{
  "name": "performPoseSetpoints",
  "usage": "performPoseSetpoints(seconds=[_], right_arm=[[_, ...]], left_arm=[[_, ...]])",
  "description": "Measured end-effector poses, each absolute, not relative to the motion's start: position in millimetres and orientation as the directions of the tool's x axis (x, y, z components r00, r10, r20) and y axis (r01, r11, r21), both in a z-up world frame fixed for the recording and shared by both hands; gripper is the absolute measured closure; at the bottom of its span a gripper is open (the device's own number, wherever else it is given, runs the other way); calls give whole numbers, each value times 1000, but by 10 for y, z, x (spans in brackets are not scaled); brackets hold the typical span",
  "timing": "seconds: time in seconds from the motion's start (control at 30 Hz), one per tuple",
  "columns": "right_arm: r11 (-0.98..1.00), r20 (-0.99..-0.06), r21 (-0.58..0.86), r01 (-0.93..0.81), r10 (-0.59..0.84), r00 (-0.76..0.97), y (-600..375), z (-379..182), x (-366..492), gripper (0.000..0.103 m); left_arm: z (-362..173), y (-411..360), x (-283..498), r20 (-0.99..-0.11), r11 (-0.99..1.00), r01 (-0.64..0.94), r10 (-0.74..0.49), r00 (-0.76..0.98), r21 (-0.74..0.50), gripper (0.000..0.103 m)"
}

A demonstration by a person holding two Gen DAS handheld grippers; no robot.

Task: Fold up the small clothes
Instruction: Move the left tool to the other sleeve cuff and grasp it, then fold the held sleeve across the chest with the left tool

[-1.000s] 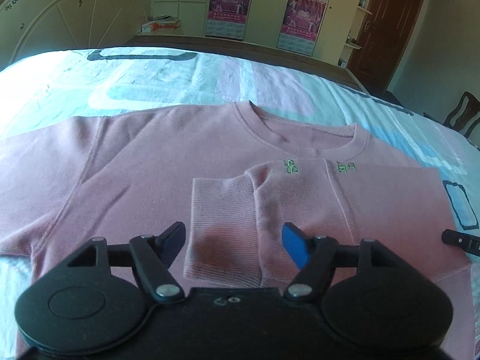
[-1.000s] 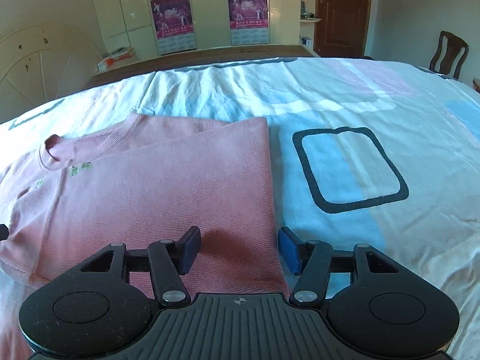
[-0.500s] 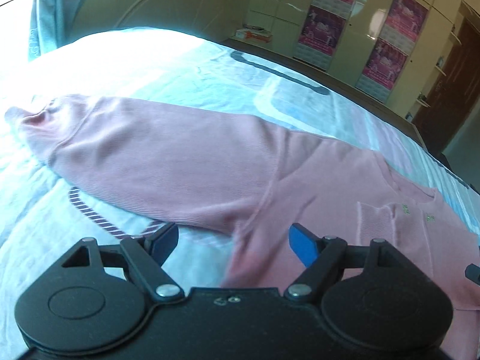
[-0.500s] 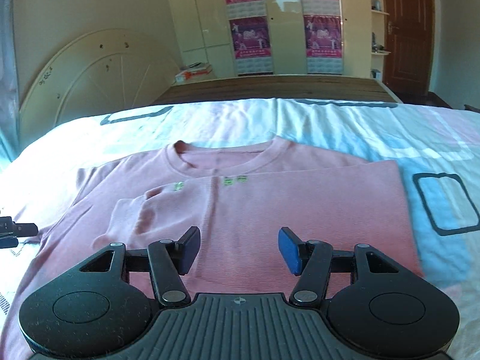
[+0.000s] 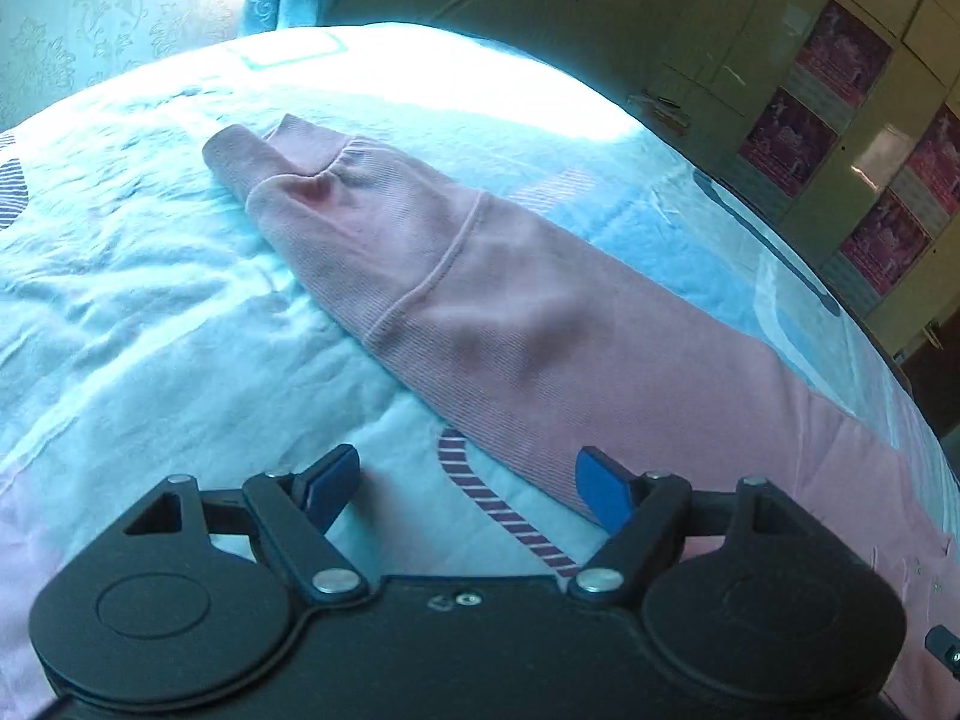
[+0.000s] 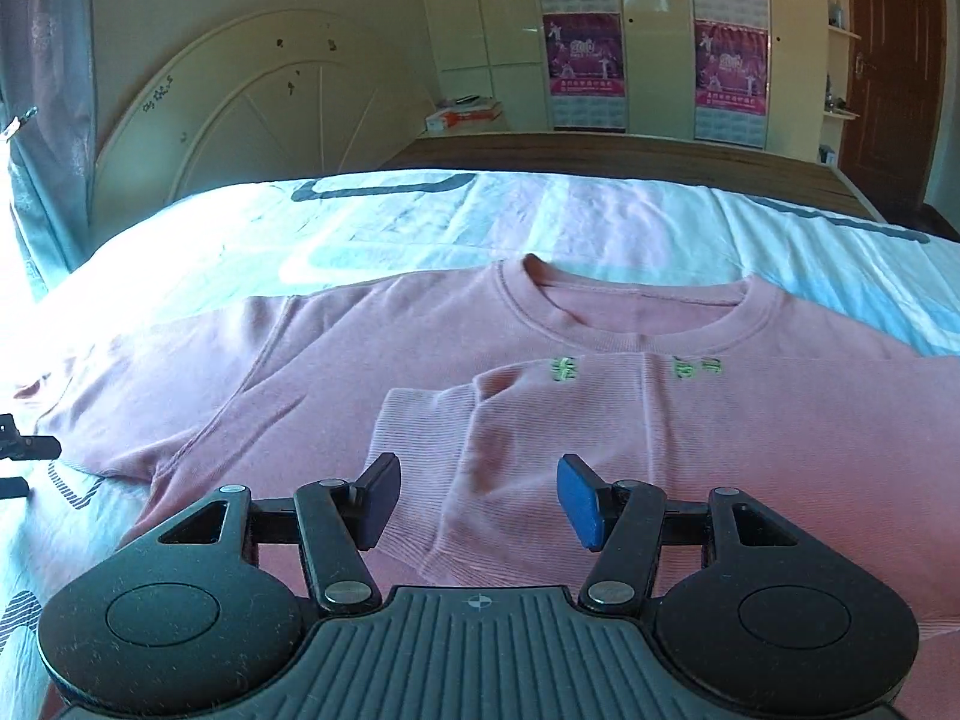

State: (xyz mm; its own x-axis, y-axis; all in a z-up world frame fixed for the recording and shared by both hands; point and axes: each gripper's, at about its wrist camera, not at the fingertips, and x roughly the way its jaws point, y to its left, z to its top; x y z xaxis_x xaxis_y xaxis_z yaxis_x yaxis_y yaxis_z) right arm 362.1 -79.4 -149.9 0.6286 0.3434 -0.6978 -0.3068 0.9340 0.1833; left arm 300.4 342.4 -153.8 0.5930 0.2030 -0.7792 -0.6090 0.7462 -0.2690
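Note:
A pink sweatshirt [image 6: 336,360] lies flat on the bed, collar [image 6: 642,312] at the far side. One sleeve is folded across the chest, and its ribbed cuff [image 6: 432,450] lies just ahead of my right gripper [image 6: 477,483], which hovers open and holds nothing. The other sleeve [image 5: 480,276] stretches out over the sheet, its cuff [image 5: 270,162] at the far end. My left gripper [image 5: 468,471] hangs over the near edge of that sleeve. Its jaws are closing a little, wide apart, with nothing pressed between them. Its tip also shows in the right wrist view as the left gripper [image 6: 24,450].
The bed wears a pale blue and pink patterned sheet [image 5: 150,300]. A curved white headboard [image 6: 252,120] and a curtain [image 6: 42,90] stand at the left. Wardrobe doors with posters [image 6: 582,54] and a dark door [image 6: 888,60] line the far wall.
Both grippers have swept left across the bed. The left one went from over the folded cuff to the outstretched sleeve. The right one went from the shirt's right edge to the folded cuff.

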Motion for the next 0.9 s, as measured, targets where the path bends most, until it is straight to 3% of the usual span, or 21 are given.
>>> performPoseSetpoints(seconds=[0.3,0.4,0.47,0.57,0.7,0.8,0.9], right_arm=[[939,-715,166,-303,326,619,-513,-1609,3736,45],[944,-719,157,-290,310,622,-498,-1631,3764,45],[948,-720,149,-281,299,626,-503,-1635,3776,45],[955,-716,136,-265,280,640,-514,-1633,3777,45],[959,-785,134,-251,257,564,-506,-1866,3875,46],[956,-777,121,-266,258,575,-504,-1880,3876,45],[950,-752,195,-243,304,585,-619,-1812,3864,45]], left_arm=[[-1620,4157,3149,-707,642,-650,230,668,-406,32],[-1642,4306,3227,-689,611,-664,252,679,-431,54],[-1669,4393,3252,-687,591,-676,264,677,-440,76],[-1693,4460,3259,-690,585,-683,269,672,-438,94],[-1553,4317,3258,-663,640,-650,279,694,-411,98],[-1293,4032,3295,-614,731,-564,253,747,-384,98],[-981,3520,3411,-561,842,-422,180,808,-337,98]])
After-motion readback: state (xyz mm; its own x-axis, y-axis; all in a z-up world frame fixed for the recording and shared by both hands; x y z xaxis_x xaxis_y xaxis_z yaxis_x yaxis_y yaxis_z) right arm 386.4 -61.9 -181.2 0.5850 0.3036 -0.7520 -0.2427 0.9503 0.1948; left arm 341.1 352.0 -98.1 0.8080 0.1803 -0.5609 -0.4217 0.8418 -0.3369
